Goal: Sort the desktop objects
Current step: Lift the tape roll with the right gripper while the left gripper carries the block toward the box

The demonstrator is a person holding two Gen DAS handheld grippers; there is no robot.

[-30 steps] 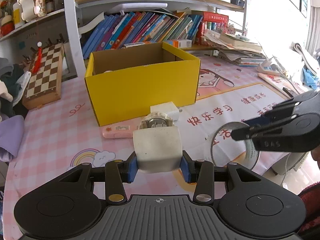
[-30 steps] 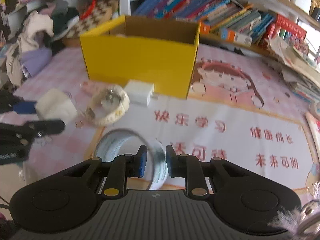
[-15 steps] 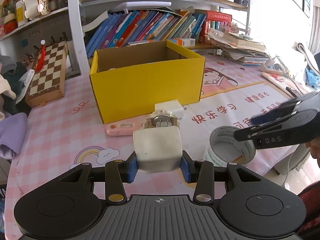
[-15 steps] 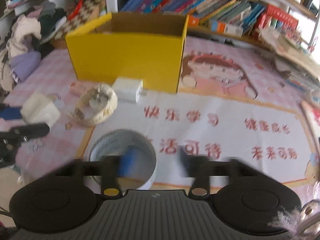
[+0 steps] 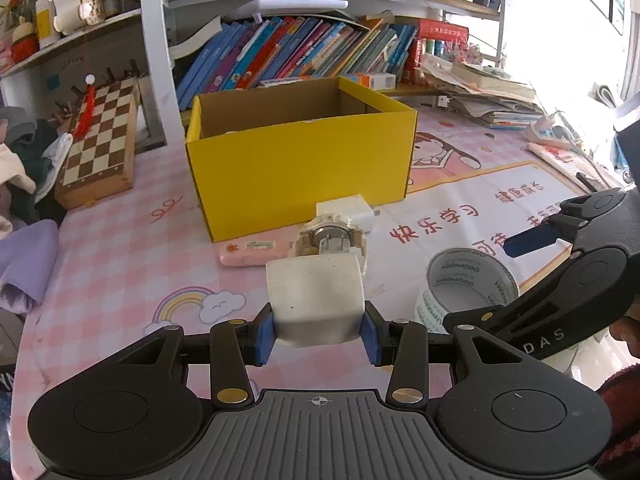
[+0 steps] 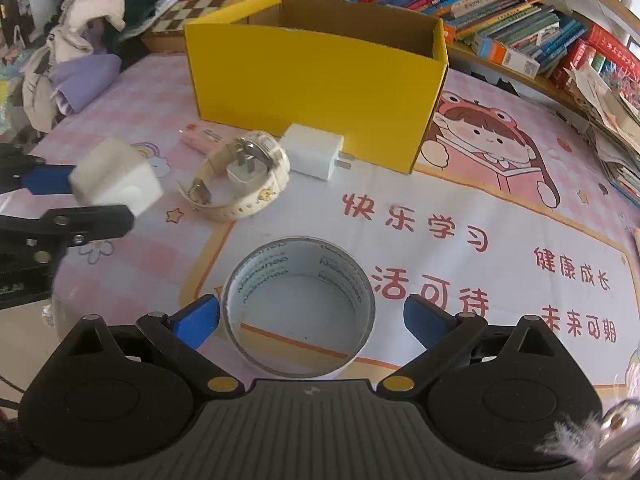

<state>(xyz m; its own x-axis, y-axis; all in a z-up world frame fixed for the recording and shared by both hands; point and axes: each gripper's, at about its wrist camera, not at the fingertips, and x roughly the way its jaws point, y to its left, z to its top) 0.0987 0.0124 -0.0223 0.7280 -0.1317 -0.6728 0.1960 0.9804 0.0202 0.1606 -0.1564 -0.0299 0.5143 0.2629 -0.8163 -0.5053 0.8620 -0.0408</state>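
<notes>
At six o'clock of the yellow box (image 5: 300, 168), our left gripper (image 5: 319, 330) clamps a white block (image 5: 316, 300), carried clear for boxing; our right gripper (image 6: 312, 320) spreads wide around the tape roll (image 6: 300, 304), fingers apart.

Pink desk (image 6: 152, 92): box (image 6: 312, 76), tape (image 6: 300, 304), watch (image 6: 244, 176), charger (image 6: 312, 150).

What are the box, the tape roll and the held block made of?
Box: cardboard, glossy yellow outside, raw brown inside. Tape roll: likely clear film on a printed card core. Block in the left gripper: matte off-white, looks like foam or rubber, unclear.
</notes>
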